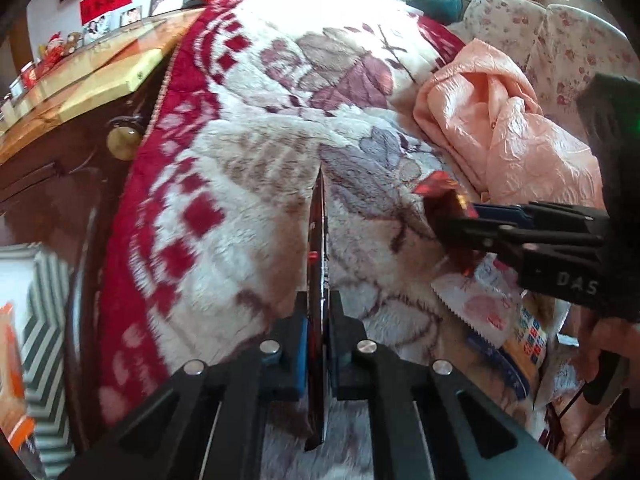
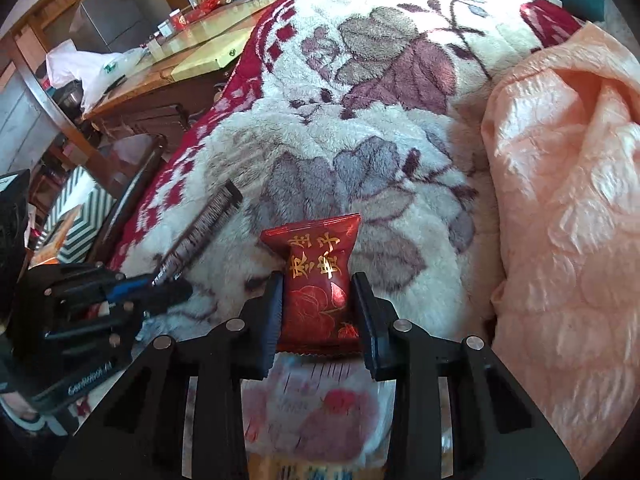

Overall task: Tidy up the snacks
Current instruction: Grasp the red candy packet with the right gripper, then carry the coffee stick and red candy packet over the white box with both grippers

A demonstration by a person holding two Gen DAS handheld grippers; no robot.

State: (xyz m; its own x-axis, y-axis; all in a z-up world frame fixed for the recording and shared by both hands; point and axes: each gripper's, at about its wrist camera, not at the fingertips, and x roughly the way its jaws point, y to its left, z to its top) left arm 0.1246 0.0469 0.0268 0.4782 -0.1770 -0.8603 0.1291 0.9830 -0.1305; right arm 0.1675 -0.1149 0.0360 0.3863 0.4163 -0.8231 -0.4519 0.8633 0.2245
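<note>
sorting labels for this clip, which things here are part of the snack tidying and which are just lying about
Job:
- red snack packet, in right claw
- dark flat packet, in left claw
- white snack packet

Lying about:
- fleece blanket
- peach quilt
- wooden table

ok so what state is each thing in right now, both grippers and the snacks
left gripper: shut on a thin dark packet, held edge-on
thin dark packet: lifted above the blanket, tilted
right gripper: shut on the red candy packet
red candy packet: sealed, upright between the fingers
white snack bag: sealed, lying flat on the bed
striped box: beside the bed, an orange pack inside
</note>
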